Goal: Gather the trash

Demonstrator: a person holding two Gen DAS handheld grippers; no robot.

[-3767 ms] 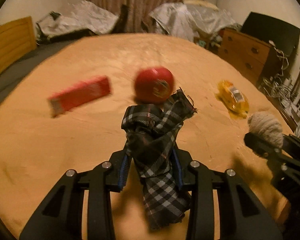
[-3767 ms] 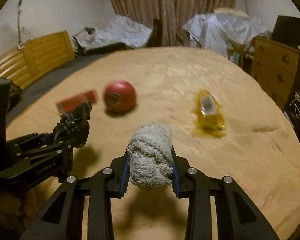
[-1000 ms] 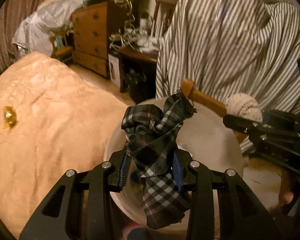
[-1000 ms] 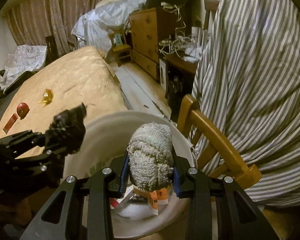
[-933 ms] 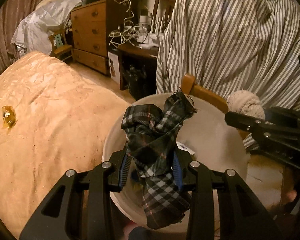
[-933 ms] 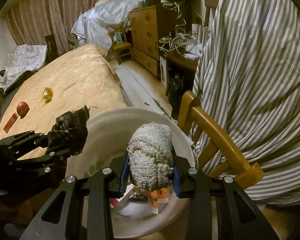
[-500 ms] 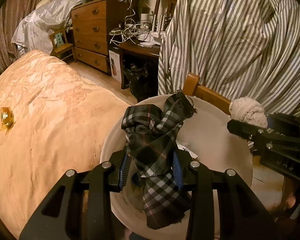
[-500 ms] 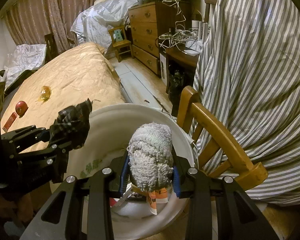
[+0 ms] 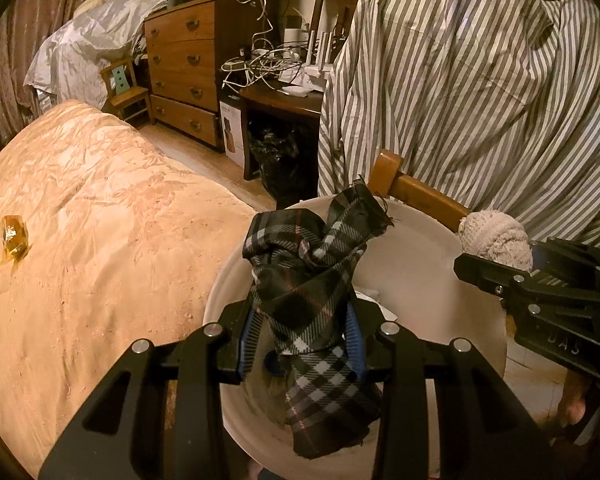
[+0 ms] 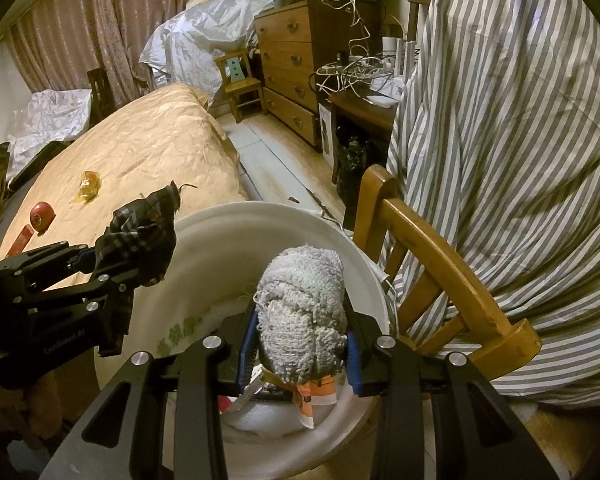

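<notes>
I hold both grippers over the white bucket (image 10: pixel 364 264): left gripper (image 9: pixel 300 344) clamps plaid cloth (image 9: pixel 312 280), right gripper (image 10: pixel 300 352) clamps knitted wad (image 10: pixel 304 312), bucket mouth directly below both.

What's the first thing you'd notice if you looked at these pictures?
Two black claws hang over a big white bucket beside the bed. The left claw is clamped on a crumpled plaid cloth, and the right claw is clamped on a fuzzy grey knitted bundle. Behind the bucket, a huge striped sheet is draped behind a wooden chair.
</notes>
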